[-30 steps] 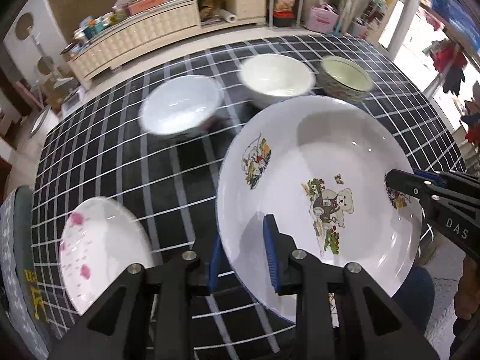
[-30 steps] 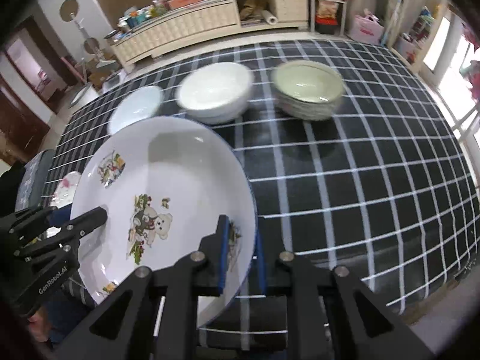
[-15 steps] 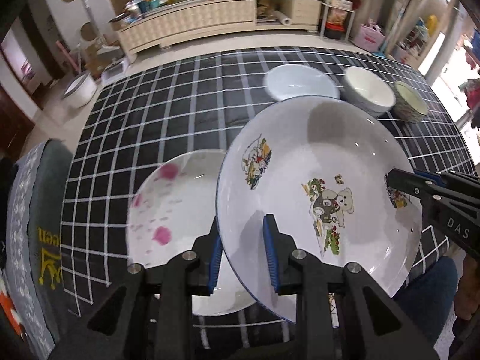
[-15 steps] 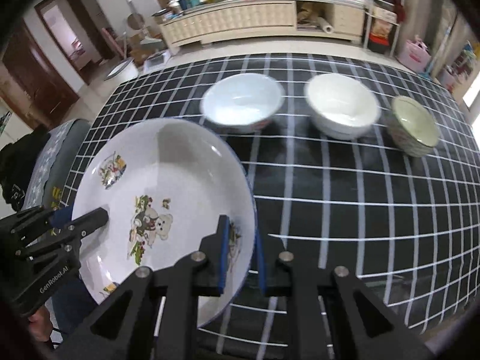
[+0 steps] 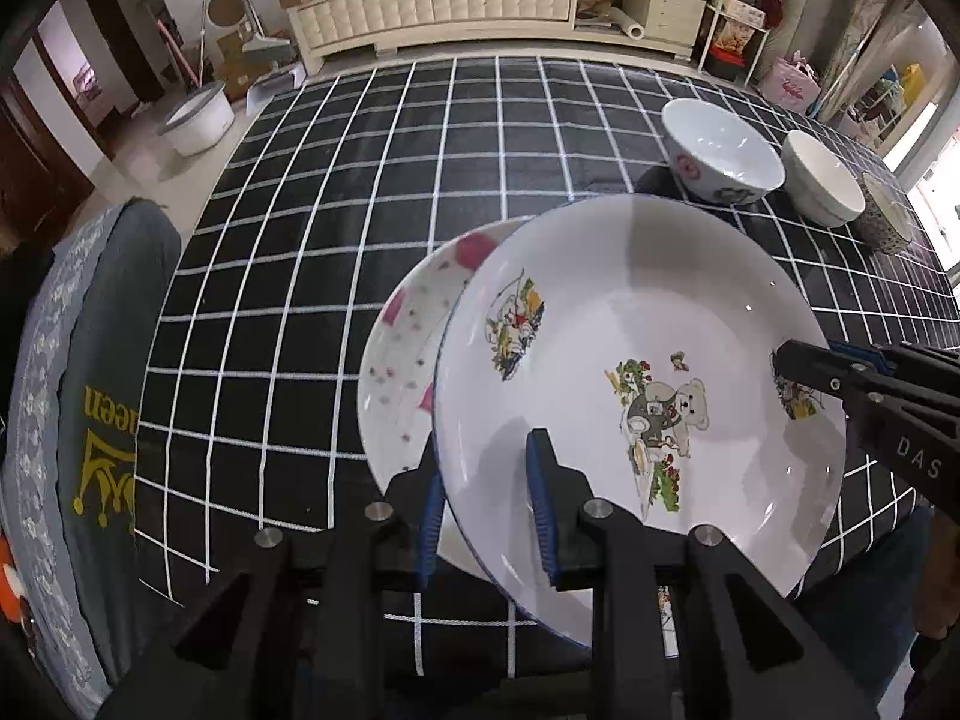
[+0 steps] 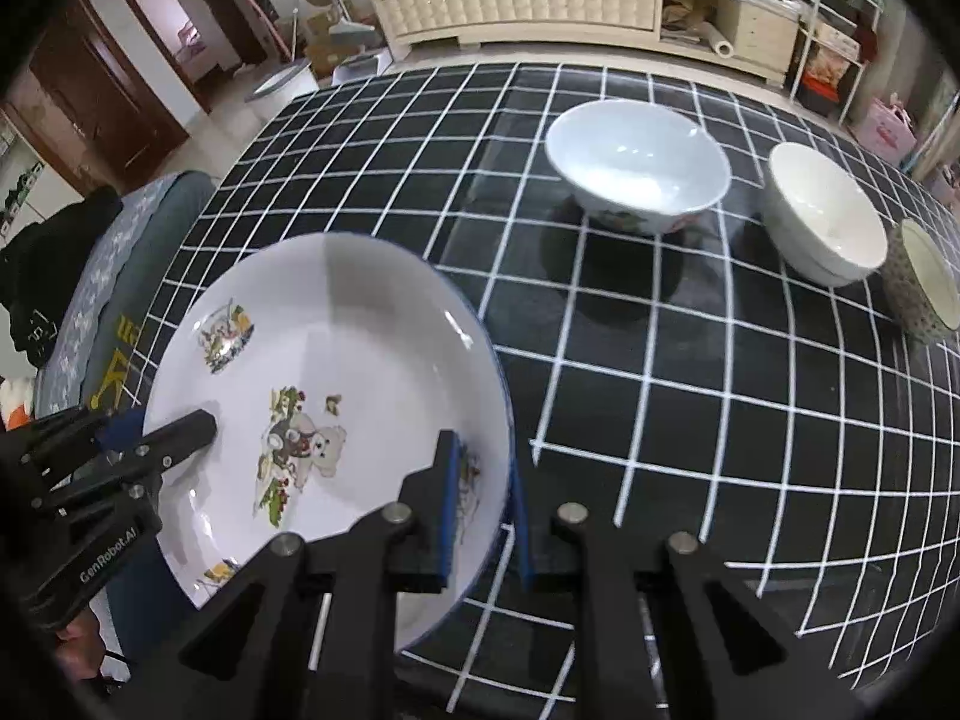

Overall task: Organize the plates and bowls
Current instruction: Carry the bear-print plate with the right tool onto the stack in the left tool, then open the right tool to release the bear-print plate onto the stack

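Observation:
Both grippers hold one large white plate with bear cartoons point(image 5: 636, 324), also in the right wrist view point(image 6: 336, 360). My left gripper point(image 5: 486, 480) is shut on its near left rim. My right gripper point(image 6: 480, 504) is shut on its right rim, and its fingers show in the left wrist view point(image 5: 804, 360). The plate hangs above the table, partly over a white plate with pink spots point(image 5: 408, 324) lying on the cloth. Three bowls stand at the far right: a white bowl with red marks point(image 5: 720, 150) point(image 6: 636, 162), a plain white bowl point(image 5: 822, 177) point(image 6: 828, 210) and a speckled bowl point(image 5: 885, 216) point(image 6: 927, 282).
The table has a black cloth with white grid lines point(image 5: 372, 180). A grey cushioned seat with yellow print point(image 5: 90, 396) stands at its left edge. A long white cabinet point(image 5: 468, 0) runs along the far wall, and a white basin point(image 5: 198, 117) sits on the floor.
Both grippers carried the bear plate leftward across the table. The bowls slid toward the right of both views, and the pink-spotted plate now lies partly beneath the held plate.

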